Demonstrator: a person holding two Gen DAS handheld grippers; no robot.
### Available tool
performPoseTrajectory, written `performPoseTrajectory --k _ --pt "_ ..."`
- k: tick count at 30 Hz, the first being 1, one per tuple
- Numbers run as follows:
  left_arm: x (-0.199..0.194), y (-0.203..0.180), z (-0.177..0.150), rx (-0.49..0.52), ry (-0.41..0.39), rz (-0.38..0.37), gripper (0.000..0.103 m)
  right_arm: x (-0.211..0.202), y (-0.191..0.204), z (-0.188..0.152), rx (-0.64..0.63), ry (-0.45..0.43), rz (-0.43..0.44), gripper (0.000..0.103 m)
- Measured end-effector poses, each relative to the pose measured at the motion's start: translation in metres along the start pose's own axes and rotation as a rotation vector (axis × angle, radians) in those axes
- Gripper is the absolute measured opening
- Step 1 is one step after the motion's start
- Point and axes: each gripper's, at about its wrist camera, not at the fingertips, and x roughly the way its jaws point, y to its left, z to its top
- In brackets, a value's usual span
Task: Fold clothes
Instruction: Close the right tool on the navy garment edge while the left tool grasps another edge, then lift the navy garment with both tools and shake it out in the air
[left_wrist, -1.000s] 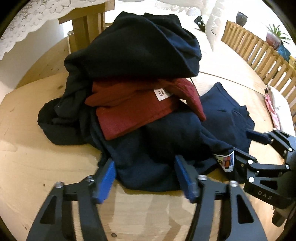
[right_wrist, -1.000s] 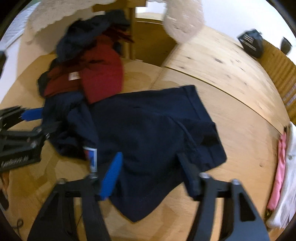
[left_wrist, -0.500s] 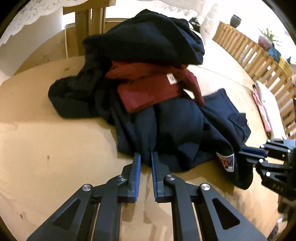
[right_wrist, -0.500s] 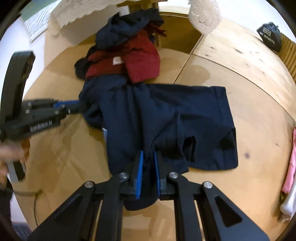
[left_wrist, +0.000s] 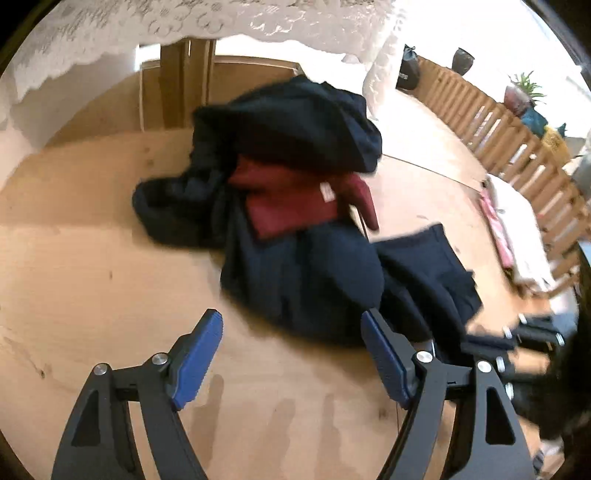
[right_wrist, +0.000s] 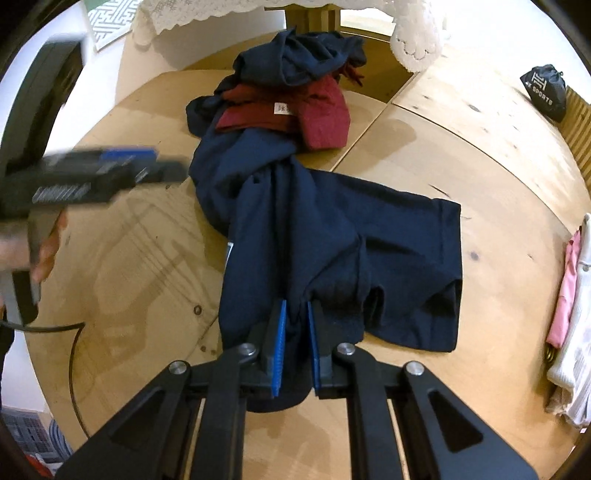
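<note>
A navy T-shirt (right_wrist: 332, 229) lies partly spread on the wooden surface (right_wrist: 140, 280), its upper end still tucked under the pile. My right gripper (right_wrist: 297, 310) is shut on a bunched fold at the shirt's near edge. The pile behind holds a dark red garment (right_wrist: 321, 110) with a white label and a dark navy garment (right_wrist: 295, 62) on top. My left gripper (left_wrist: 290, 321) stands open just short of the navy T-shirt (left_wrist: 306, 280), nothing between its fingers. In the right wrist view the left gripper (right_wrist: 110, 166) is a blur at the left, held by a hand (right_wrist: 48, 251).
A lace cloth (left_wrist: 184, 22) hangs over a wooden post (left_wrist: 184, 81) behind the pile. Pink and white clothes (right_wrist: 569, 288) lie at the right edge. A black bag (right_wrist: 545, 92) sits far right, near a slatted wooden railing (left_wrist: 498, 129). A cable (right_wrist: 74, 332) trails at the left.
My left gripper, shut at the shirt's edge half a second ago, has opened and drawn back. My right gripper stays shut on the navy shirt, which now lies stretched further from the pile.
</note>
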Motion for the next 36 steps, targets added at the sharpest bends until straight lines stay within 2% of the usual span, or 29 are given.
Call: performPoseTrajectory --k 4,9,11,12,13,14,15,16,18,21,23,25,28,30,33,34,36 --pt "0.021 -0.022 0.005 0.031 0.062 0.044 0.076 0.009 -0.004 0.006 0.017 0.004 0.006 0.011" --pt "0.044 -0.023 -0.006 0.043 0.102 0.082 0.079 0.018 -0.003 0.012 -0.012 0.001 0.011 0.012" --pt "0.054 -0.024 -0.011 0.048 0.118 0.098 0.075 0.019 -0.001 0.013 -0.01 0.003 0.019 0.012" --pt "0.059 -0.024 -0.013 0.05 0.126 0.105 0.063 0.02 -0.001 0.013 -0.007 0.003 0.02 0.012" --pt "0.059 -0.024 -0.015 0.054 0.126 0.098 0.045 0.02 -0.002 0.014 -0.004 0.001 0.021 0.012" --pt "0.056 -0.025 -0.017 0.051 0.119 0.084 0.038 0.021 -0.003 0.015 0.0 -0.002 0.021 0.012" --pt "0.052 -0.024 -0.018 0.038 0.111 0.085 0.023 0.022 -0.004 0.016 0.007 -0.006 0.023 0.012" --pt "0.049 -0.024 -0.019 0.033 0.101 0.083 0.017 0.022 -0.006 0.018 0.02 -0.01 0.03 0.012" --pt "0.044 -0.017 -0.022 -0.003 0.087 0.025 0.015 0.021 -0.011 0.018 0.049 -0.025 0.054 0.012" --pt "0.032 0.003 -0.031 -0.115 0.052 -0.111 0.013 0.018 -0.017 0.02 0.085 -0.054 0.086 0.012" --pt "0.015 0.021 -0.039 -0.227 -0.01 -0.236 0.012 0.011 -0.018 0.023 0.106 -0.088 0.119 0.012" --pt "-0.003 0.034 -0.046 -0.296 -0.072 -0.316 0.012 -0.002 -0.02 0.029 0.143 -0.126 0.187 0.011" --pt "-0.038 0.045 -0.053 -0.317 -0.146 -0.366 0.012 -0.028 -0.017 0.037 0.172 -0.185 0.273 0.011" --pt "-0.055 0.054 -0.047 -0.324 -0.189 -0.401 0.011 -0.049 -0.011 0.041 0.179 -0.226 0.325 0.011" --pt "-0.08 0.079 -0.008 -0.369 -0.288 -0.461 0.009 -0.077 0.004 0.056 0.152 -0.278 0.359 0.011" --pt "-0.091 0.092 0.004 -0.378 -0.326 -0.472 0.004 -0.086 0.01 0.065 0.145 -0.297 0.366 0.011" --pt "-0.122 0.103 0.019 -0.368 -0.407 -0.462 0.0 -0.102 0.024 0.085 0.131 -0.33 0.385 0.011"
